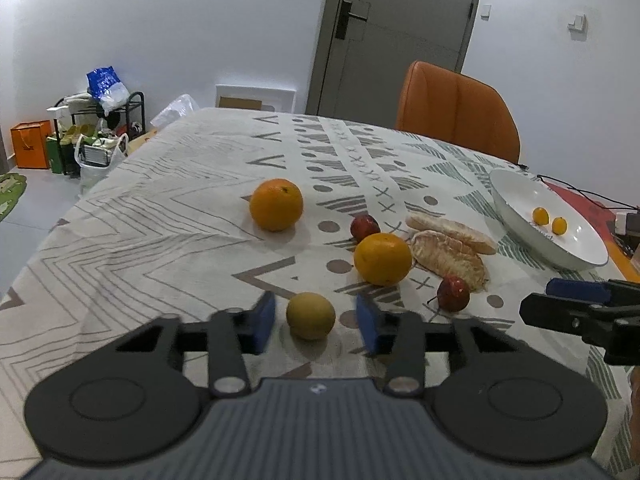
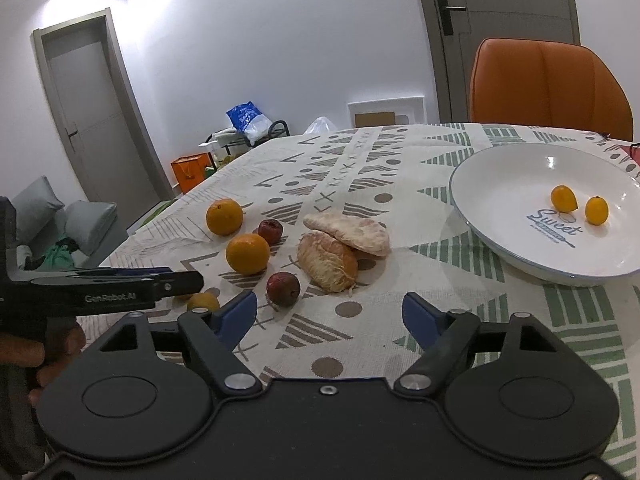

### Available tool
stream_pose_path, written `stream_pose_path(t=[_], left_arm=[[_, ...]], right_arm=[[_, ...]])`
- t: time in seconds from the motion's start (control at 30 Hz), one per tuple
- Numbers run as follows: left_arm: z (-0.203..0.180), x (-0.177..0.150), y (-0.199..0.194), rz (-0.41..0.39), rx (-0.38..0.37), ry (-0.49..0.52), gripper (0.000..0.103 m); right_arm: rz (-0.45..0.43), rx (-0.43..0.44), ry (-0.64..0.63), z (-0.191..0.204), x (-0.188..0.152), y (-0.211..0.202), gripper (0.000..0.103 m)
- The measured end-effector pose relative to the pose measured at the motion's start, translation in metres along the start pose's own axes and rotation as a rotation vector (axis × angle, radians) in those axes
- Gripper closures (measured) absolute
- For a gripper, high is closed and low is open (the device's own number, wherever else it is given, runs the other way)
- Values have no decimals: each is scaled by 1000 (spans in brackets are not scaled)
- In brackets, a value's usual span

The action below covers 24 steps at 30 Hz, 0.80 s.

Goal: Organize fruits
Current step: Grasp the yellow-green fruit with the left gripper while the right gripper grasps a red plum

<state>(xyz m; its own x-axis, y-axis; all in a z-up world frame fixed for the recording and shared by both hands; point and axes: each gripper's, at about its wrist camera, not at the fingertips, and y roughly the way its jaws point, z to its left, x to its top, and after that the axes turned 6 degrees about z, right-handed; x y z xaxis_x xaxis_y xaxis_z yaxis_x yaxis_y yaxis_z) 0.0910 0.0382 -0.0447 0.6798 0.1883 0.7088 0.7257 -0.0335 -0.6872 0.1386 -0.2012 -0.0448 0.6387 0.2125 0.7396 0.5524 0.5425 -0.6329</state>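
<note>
A small yellow-green fruit [image 1: 311, 315] lies on the patterned tablecloth between the fingers of my open left gripper [image 1: 316, 322], which do not touch it; it also shows in the right wrist view [image 2: 203, 303]. Beyond lie two oranges [image 1: 276, 204] [image 1: 382, 258], two dark red fruits [image 1: 365, 227] [image 1: 453, 293] and two peeled pomelo segments [image 1: 448, 258]. A white plate [image 2: 500, 184] at the right holds two kumquats [image 2: 564, 198] [image 2: 596, 210]. My right gripper [image 2: 330, 314] is open and empty, hovering over the cloth near the pomelo segments [image 2: 328, 266].
An orange chair [image 2: 548, 88] stands behind the table's far edge. Cables and a red mat [image 1: 580, 200] lie past the plate. The left gripper's side [image 2: 120, 284] reaches into the right wrist view at left. Floor clutter and a rack [image 1: 96, 136] sit beyond the table's left edge.
</note>
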Motion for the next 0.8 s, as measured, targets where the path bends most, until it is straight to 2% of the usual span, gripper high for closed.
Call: stream_pose_path(t=[0.03, 0.27, 0.57, 0.8], left_arm=[[1, 1, 2, 5, 1, -1, 78], [2, 12, -3, -12, 4, 19, 78], [11, 20, -4, -11, 24, -18, 78], [18, 20, -7, -11, 42, -29, 78]], right_arm=[[2, 1, -2, 0, 1, 1, 24], [28, 27, -44, 5, 14, 11, 27], [56, 79, -75, 17, 23, 29, 38], [88, 106, -67, 20, 24, 43, 57]])
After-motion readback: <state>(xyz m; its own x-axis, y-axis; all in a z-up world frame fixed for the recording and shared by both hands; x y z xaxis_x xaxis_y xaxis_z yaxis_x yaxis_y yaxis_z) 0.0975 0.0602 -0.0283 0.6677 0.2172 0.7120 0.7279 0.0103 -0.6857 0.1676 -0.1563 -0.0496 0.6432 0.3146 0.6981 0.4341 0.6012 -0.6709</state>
